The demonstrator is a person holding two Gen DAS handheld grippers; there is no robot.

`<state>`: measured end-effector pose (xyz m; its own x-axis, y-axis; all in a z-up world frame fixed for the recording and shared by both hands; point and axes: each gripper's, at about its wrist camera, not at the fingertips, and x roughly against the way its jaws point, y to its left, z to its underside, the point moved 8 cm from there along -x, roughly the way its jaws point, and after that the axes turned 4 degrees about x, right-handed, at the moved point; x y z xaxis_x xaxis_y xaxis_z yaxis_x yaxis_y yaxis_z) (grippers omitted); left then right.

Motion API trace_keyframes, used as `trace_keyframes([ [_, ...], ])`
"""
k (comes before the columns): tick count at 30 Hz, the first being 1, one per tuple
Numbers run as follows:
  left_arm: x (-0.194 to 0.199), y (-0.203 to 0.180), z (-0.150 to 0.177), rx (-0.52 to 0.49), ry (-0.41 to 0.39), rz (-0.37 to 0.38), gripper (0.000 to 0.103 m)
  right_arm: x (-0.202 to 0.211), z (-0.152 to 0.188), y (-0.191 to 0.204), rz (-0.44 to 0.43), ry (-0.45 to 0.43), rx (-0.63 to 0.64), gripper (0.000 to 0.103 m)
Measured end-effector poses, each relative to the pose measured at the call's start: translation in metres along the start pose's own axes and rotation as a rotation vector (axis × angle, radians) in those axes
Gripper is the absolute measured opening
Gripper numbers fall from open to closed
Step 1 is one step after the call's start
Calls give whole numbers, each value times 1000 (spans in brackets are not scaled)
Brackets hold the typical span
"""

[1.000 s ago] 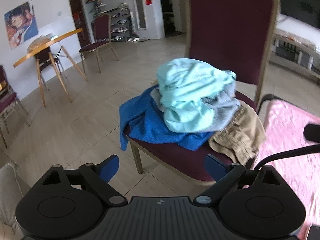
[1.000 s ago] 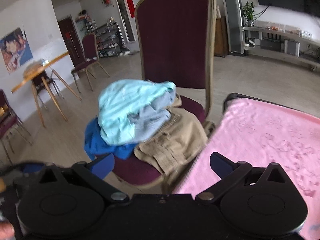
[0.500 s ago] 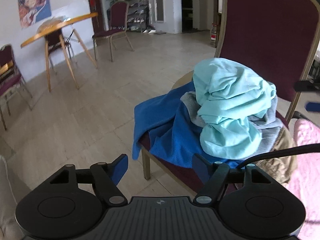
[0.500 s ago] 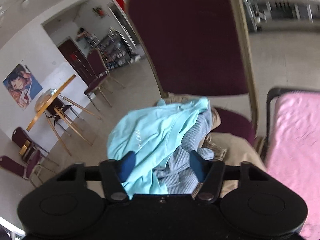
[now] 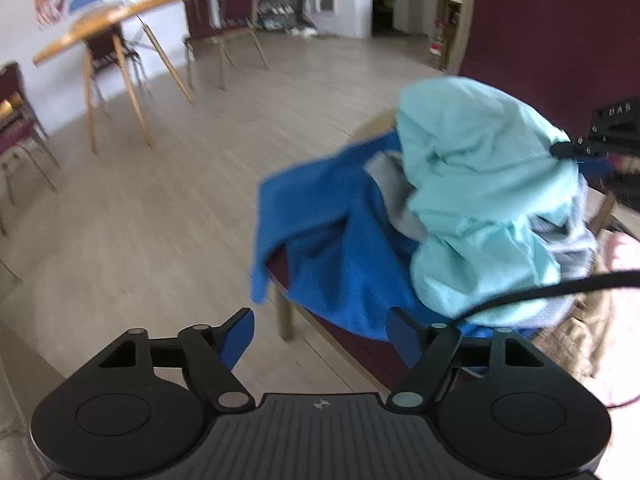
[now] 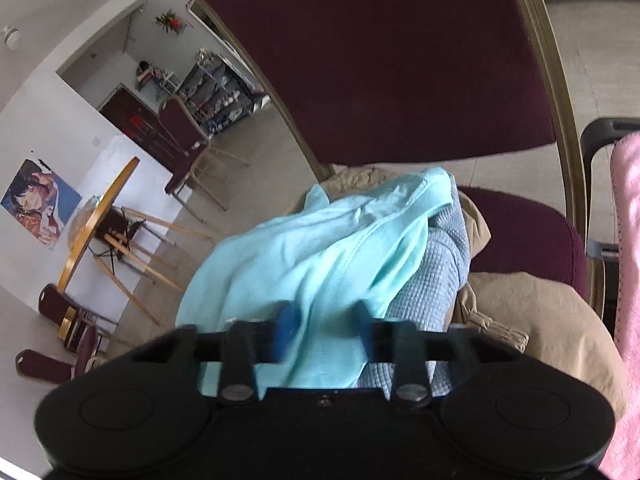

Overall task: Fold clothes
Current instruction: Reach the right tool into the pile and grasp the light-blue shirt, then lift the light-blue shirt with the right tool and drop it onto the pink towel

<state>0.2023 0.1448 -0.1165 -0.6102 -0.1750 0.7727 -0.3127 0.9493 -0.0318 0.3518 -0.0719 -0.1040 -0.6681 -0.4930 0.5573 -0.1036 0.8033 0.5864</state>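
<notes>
A pile of clothes lies on a maroon chair (image 6: 380,60): a light teal garment (image 5: 480,184) on top, over a grey waffle one (image 6: 440,264), a blue one (image 5: 340,240) and a khaki one (image 6: 520,312). My right gripper (image 6: 323,318) is at the pile's near side. Its jaws are closing, with a bunched fold of the teal garment (image 6: 320,256) pressed between the pads. My left gripper (image 5: 320,320) hangs before the chair's front corner, short of the blue garment. Its jaws are opening, with nothing between them.
A pink cloth (image 6: 628,240) covers a surface right of the chair, with a black frame edge beside it. A round wooden table (image 5: 112,16) and more maroon chairs (image 5: 236,4) stand far back on the tiled floor. A black cable (image 5: 560,288) crosses the left wrist view.
Both grippers have come closer to the pile. The right one went from wide open to closed on the teal garment. The left one narrowed a little and shifted left of the pile.
</notes>
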Motion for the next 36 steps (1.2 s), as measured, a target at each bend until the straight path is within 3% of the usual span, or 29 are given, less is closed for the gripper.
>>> trace_keyframes([
  [4,17,-8,7,3,45,72,84,40,-18,17,-32,-102,5,6],
  [6,36,-14,8,-13,23,85,87,68,-35,27,-52,-183,2,5],
  [10,87,-35,8,-63,-69,124,92,172,-76,46,-22,-424,17,5],
  [14,130,-75,15,-146,-120,205,92,295,-109,36,117,-664,21,5],
  [20,166,-147,53,-267,-116,323,91,456,-101,6,331,-852,102,5],
  [24,173,-192,86,-339,-73,373,91,509,-89,-29,481,-845,116,5],
  [30,173,-233,134,-393,-18,422,90,514,-66,-104,594,-746,38,5],
  [33,165,-242,148,-420,13,413,87,505,-53,-137,571,-695,-50,5],
  [36,167,-243,150,-425,1,385,86,496,-45,-150,454,-667,-166,5],
])
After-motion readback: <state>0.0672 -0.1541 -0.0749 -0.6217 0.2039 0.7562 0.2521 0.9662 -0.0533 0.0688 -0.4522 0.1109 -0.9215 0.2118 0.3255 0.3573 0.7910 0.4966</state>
